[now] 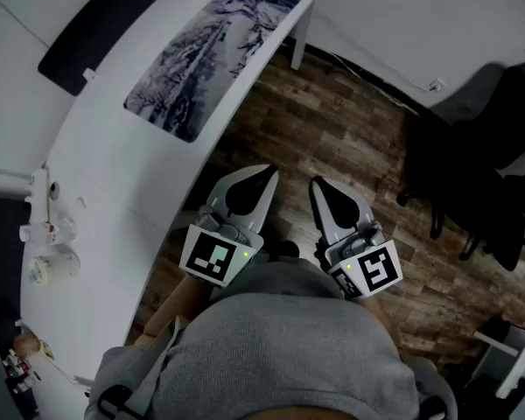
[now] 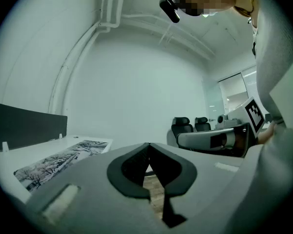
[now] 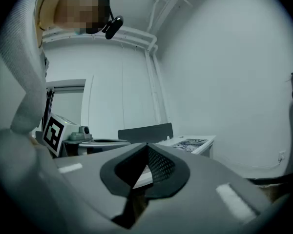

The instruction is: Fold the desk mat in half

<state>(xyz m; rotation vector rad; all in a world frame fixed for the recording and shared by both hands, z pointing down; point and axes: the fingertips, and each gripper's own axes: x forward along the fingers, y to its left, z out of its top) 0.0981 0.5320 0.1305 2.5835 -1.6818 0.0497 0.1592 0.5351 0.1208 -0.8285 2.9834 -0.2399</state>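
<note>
dim, cool, even light with faint soft shadows throughout, the desk mat point(image 1: 212, 55) fairly sharp in the head view, while both gripper views bend heavily inside dark round borders, their nearest parts blurred.

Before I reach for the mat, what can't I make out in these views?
- Desk mat: its far end meets the head view's top edge; both gripper views show it small, at a shallow angle.
- Small white items on the desk, at the head view's left: too small and dim to identify.
- Desk's near end: hidden by the person's grey top, head view.
- Chairs: too dark for detail, head view.
</note>
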